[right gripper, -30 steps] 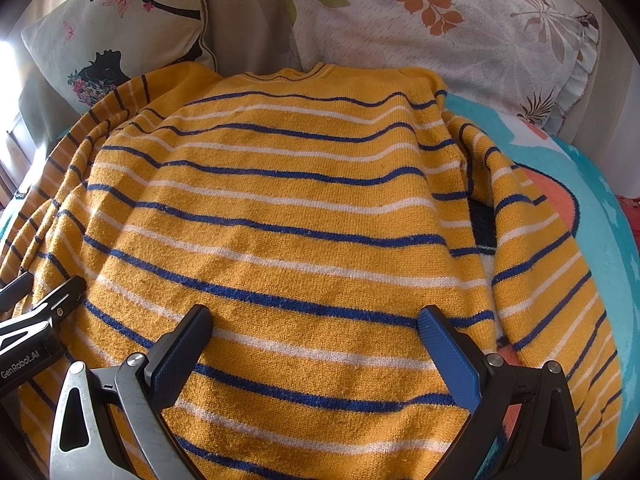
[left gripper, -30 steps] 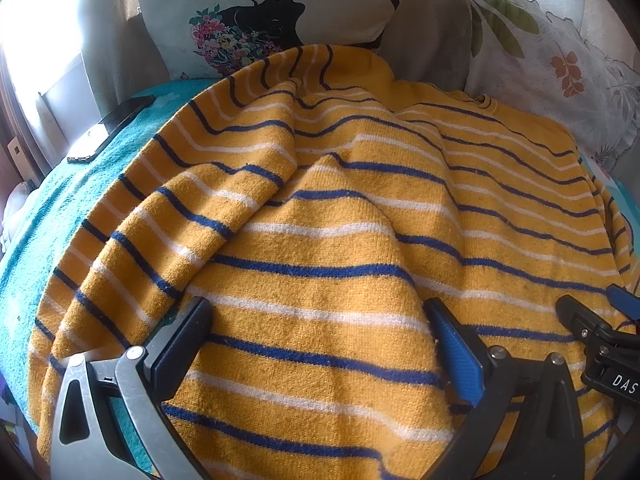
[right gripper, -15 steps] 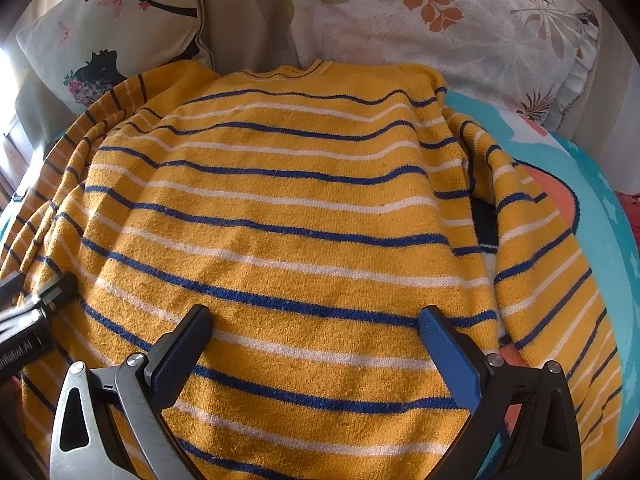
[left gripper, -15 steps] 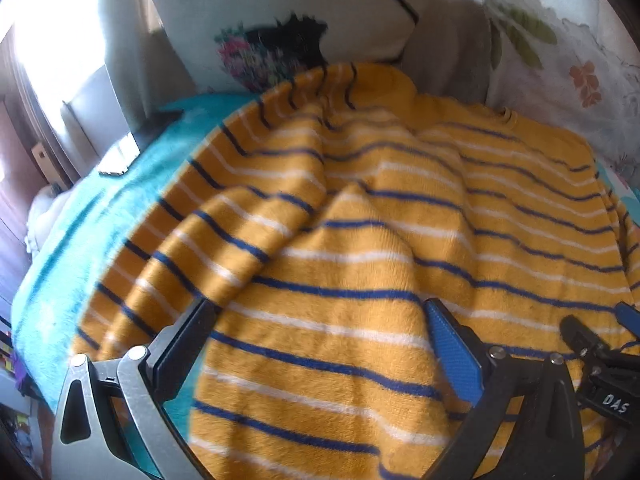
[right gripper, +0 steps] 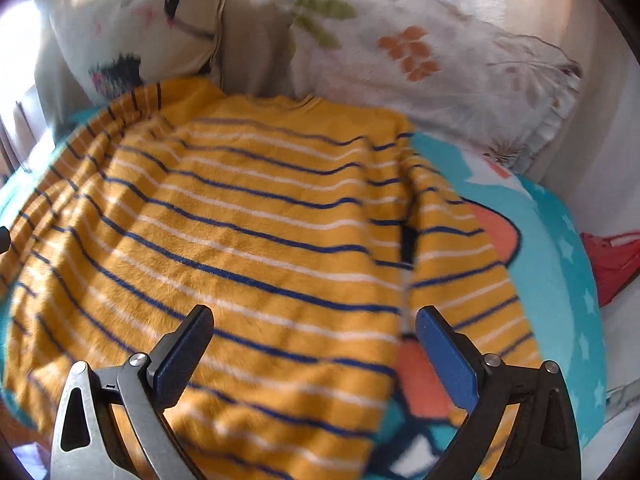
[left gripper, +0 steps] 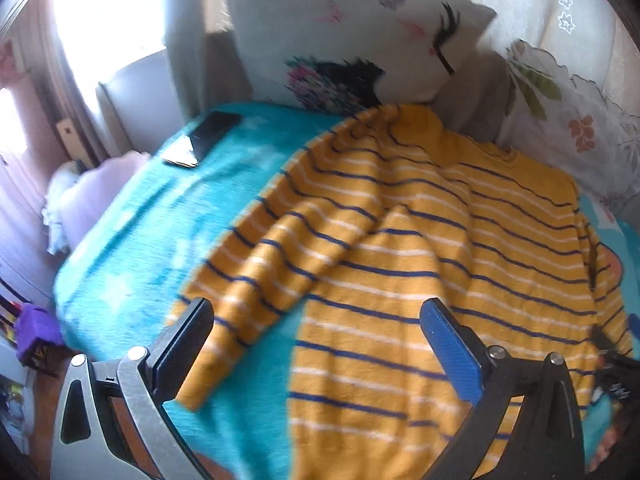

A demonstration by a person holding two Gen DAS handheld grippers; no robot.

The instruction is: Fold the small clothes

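No legible writing shows in either view; the yellow sweater (left gripper: 420,248) with navy and white stripes lies spread flat on the teal blanket (left gripper: 168,216), collar toward the pillows (right gripper: 420,60). Left gripper (left gripper: 316,344) and right gripper (right gripper: 312,344) both gape wide, holding nothing. Only the left view shows the dark phone (left gripper: 204,138); only the right shows red cloth (right gripper: 612,264)

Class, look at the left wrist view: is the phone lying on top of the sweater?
No, the phone lies on the teal blanket, clear of the striped sweater.
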